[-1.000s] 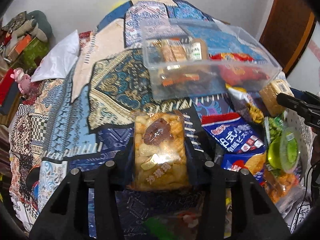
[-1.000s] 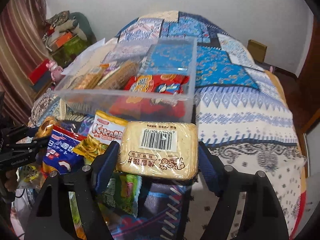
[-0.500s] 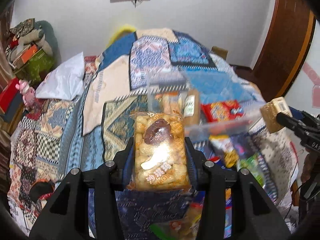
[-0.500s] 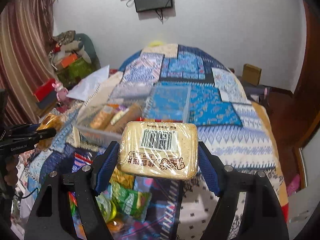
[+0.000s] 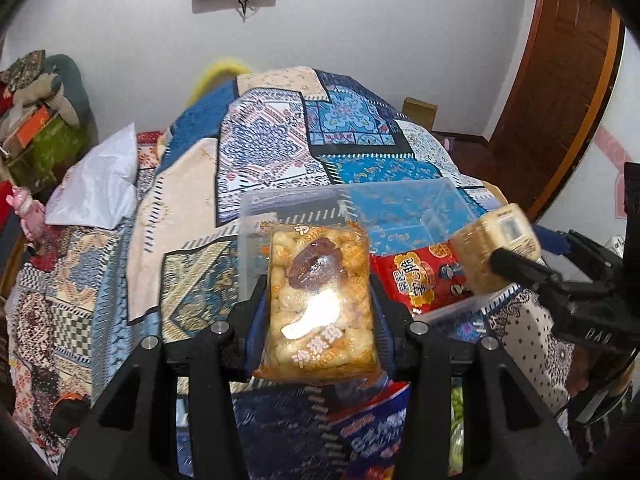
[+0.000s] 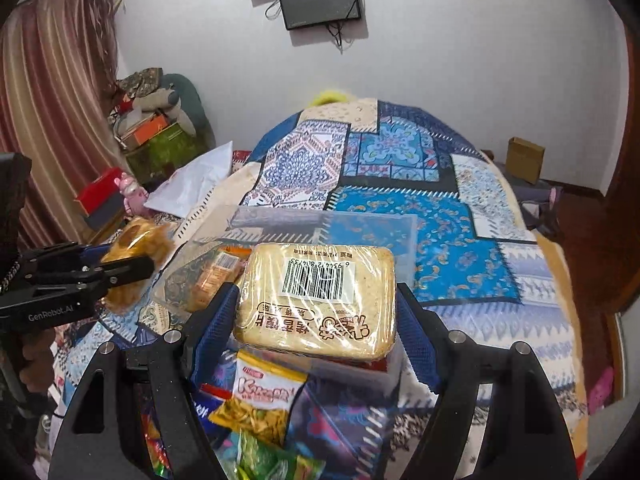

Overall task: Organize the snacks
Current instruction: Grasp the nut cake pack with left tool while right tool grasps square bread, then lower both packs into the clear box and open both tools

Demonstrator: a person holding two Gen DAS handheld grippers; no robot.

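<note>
Both cams rode on the grippers, looking forward and down over a patchwork quilt toward the white far wall; the left view sat close behind its snack pack, the right likewise; both shared the clear plastic bin, and each caught the other gripper at its edge.

a clear plastic bin sits on the patchwork bedspread, holding a red snack bag and biscuit packs; above the bin's near side hang an orange puffed-rice pack and a tan barcoded cracker block; loose packets lie before the bin
</note>
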